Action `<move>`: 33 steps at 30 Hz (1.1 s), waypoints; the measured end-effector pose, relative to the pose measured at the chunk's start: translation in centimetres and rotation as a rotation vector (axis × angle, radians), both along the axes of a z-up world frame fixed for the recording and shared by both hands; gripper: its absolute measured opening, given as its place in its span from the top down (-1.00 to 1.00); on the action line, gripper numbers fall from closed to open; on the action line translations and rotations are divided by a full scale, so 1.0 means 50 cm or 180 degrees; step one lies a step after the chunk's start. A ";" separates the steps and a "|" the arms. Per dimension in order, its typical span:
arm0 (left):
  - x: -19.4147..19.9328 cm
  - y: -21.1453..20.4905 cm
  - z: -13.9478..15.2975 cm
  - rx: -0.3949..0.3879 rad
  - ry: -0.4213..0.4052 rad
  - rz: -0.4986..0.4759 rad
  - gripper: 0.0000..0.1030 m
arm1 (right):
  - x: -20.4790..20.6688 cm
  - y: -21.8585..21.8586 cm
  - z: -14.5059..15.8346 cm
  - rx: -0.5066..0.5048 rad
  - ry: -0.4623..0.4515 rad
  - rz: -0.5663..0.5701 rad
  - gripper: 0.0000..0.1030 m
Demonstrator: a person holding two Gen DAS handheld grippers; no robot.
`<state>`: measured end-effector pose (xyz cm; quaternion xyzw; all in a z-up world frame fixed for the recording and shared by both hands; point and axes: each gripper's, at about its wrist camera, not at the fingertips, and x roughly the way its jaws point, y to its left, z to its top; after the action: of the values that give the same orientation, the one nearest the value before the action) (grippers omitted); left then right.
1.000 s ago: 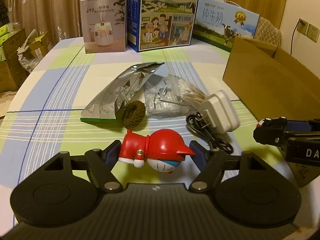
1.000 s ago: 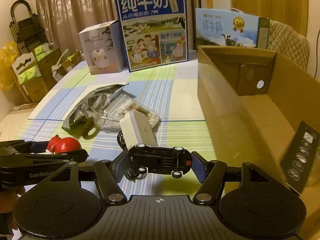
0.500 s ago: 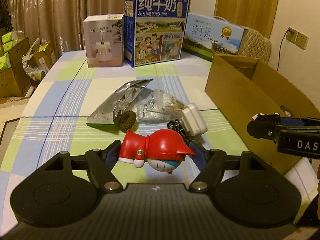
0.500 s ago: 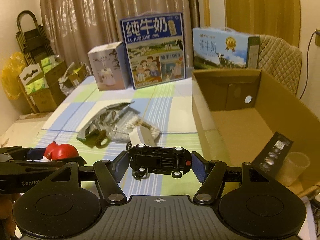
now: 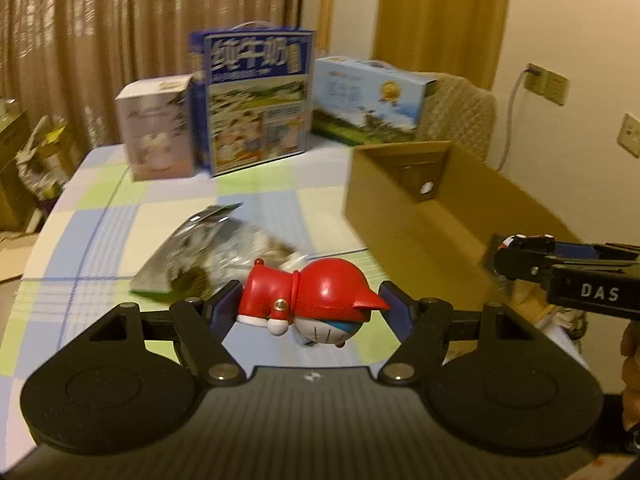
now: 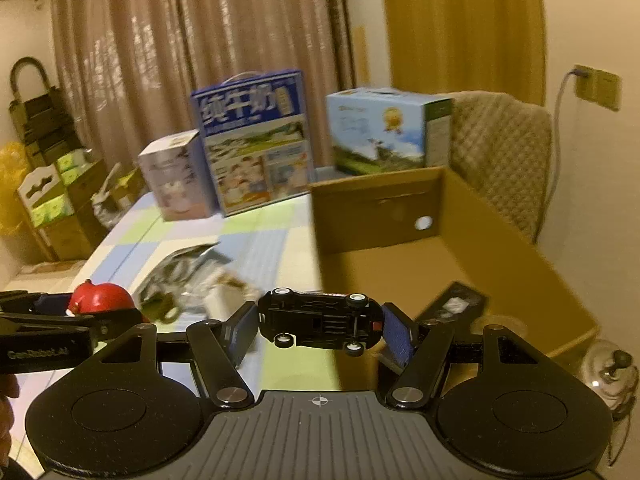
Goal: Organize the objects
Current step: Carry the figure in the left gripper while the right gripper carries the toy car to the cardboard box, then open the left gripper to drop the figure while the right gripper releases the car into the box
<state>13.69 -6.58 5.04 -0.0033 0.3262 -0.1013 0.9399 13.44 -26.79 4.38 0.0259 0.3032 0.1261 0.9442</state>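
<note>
The left gripper (image 5: pixel 312 308) is pinched on a red toy figure (image 5: pixel 308 300), which lies sideways between the two blue-padded fingers (image 5: pixel 226 306): its red body presses against the pad at 9 o'clock and the peak of its red cap points toward the pad at 3 o'clock, its blue-and-white face turned downward. The figure is lifted clear of the checked tablecloth (image 5: pixel 100 232). From the left wrist view, the open cardboard box (image 5: pixel 404 216) stands at about 2 o'clock from the figure, well apart from it, and the right gripper (image 5: pixel 520 256) reaches in from 3 o'clock, over the box's near wall. A blurred heap of silver foil bags (image 5: pixel 192 240) lies on the cloth just beyond the figure, at 11 o'clock. The right gripper (image 6: pixel 318 324) is clamped on a black toy car (image 6: pixel 320 320), held crosswise with its underside and small white wheels facing the camera, one end against each blue pad. In the right wrist view the car hangs in the air at the near left corner of the cardboard box (image 6: pixel 376 208), whose open inside spreads toward 1 o'clock; a flat black card (image 6: pixel 456 304) leans inside the box, just to the car's 3 o'clock. The left gripper (image 6: pixel 80 312) with the toy figure (image 6: pixel 100 298) shows at 9 o'clock from the car. At the far end of the table, at 12 o'clock, stand a blue milk carton (image 6: pixel 252 140), a white box (image 6: pixel 176 176) and a light-blue carton (image 6: pixel 380 128).
</note>
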 end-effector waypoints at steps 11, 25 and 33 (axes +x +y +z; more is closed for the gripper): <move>0.051 -0.176 0.036 -0.0147 0.0006 -0.0496 -0.36 | 0.019 -0.162 0.032 -0.0035 -0.0072 -0.0379 -0.23; 0.144 -0.308 0.005 -0.0192 0.0186 -0.0797 -0.37 | 0.058 -0.262 0.019 0.0009 0.0007 -0.0632 -0.23; 0.161 -0.298 0.025 -0.0184 0.0067 -0.0750 -0.54 | 0.063 -0.271 0.013 0.0045 0.0044 -0.0653 -0.23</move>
<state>21.73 -21.46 6.28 0.0068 0.3311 -0.2203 0.9175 16.57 -40.33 5.05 0.0643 0.3045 0.0307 0.9498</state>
